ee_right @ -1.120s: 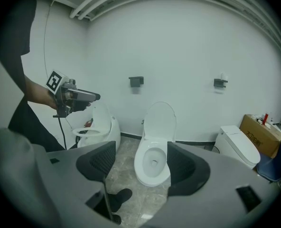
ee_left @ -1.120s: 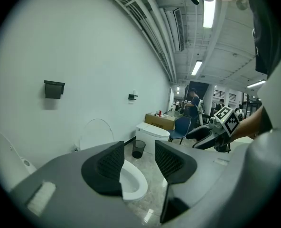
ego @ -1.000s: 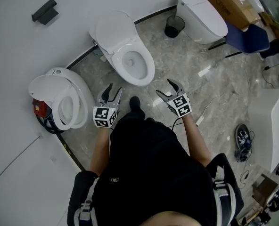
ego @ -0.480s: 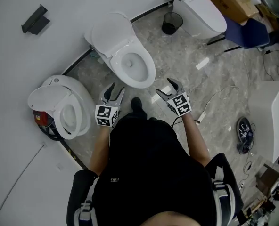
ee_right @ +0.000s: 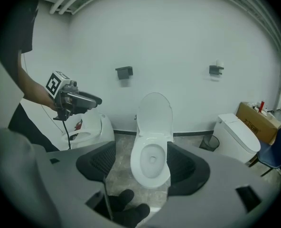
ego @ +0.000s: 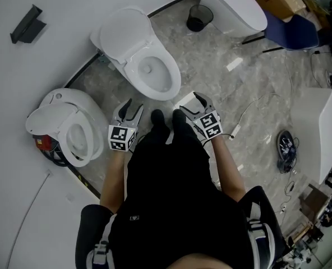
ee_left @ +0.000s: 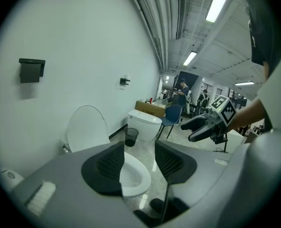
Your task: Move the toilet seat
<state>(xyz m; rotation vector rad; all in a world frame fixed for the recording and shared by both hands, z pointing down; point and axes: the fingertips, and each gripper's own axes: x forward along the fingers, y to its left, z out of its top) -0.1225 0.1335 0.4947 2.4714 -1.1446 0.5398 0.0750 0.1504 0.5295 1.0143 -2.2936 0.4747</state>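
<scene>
Grey marbled floor (ego: 222,94), white wall behind. Nearest me, my shoes (ego: 169,121) stand just short of the toilet bowl (ego: 149,72). The left gripper (ego: 133,106) and right gripper (ego: 189,102) flank the shoes. Both have their fingers spread with nothing between them, and each gripper view frames the bowl in the gap.

The toilet seat (ego: 171,82), as far as I can tell, lies flat on the bowl rim, ahead of and below the fingers. The lid (ego: 124,35) stands raised against the wall. The seat's long axis runs from the front rim by my shoes back to the hinge. The right gripper looks slightly nearer the front rim, so I judge it better placed to reach.

Versus a second ago: both grippers are closer to the bowl, a second shoe is now forward, and the finger spread is unchanged.
</scene>
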